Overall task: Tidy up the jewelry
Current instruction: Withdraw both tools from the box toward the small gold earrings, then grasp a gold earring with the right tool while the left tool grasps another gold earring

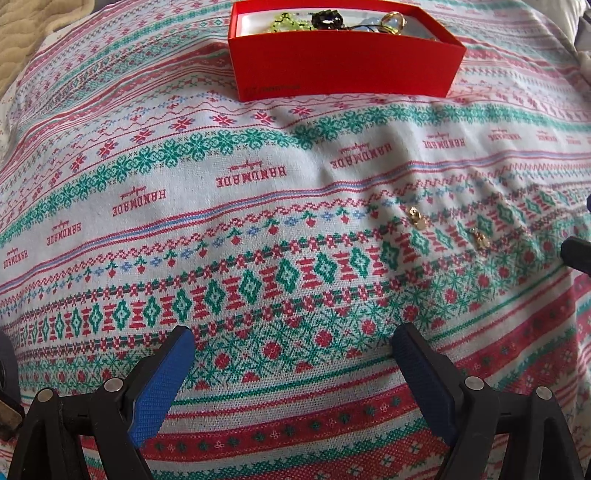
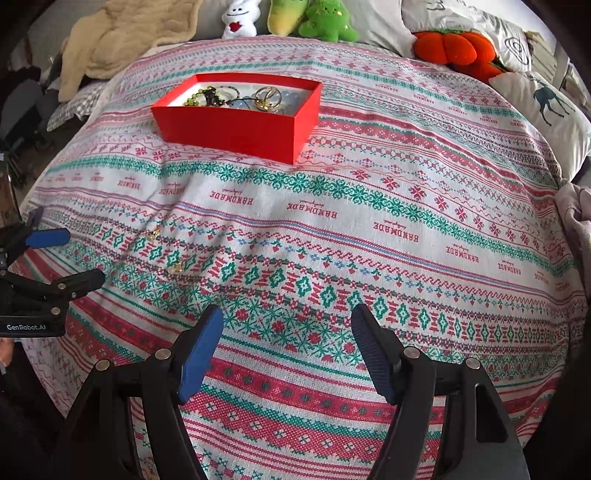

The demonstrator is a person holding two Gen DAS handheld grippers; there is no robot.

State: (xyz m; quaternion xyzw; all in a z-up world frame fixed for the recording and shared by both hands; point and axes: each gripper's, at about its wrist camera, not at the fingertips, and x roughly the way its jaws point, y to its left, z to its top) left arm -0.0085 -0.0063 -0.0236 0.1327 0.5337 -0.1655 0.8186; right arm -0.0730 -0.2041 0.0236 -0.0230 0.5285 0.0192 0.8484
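Left gripper [image 1: 293, 345] is hovering over the patterned cloth [image 1: 258, 192], its blue pads [image 1: 162, 384] standing wide apart with only fabric between them. Right gripper [image 2: 288, 325] is likewise hanging above the cloth, jaws spread and gripping nothing. Two small gold earrings [image 1: 418, 217] [image 1: 480, 237] are lying loose on the cloth, near each other, ahead and to the right of the left gripper. Farther back, a red box [image 2: 236, 129] is sitting on the cloth, holding green beads [image 2: 195, 96], a gold ring [image 2: 269, 98] and other tangled jewelry. Plush toys [image 2: 327, 18] are lining the far edge.
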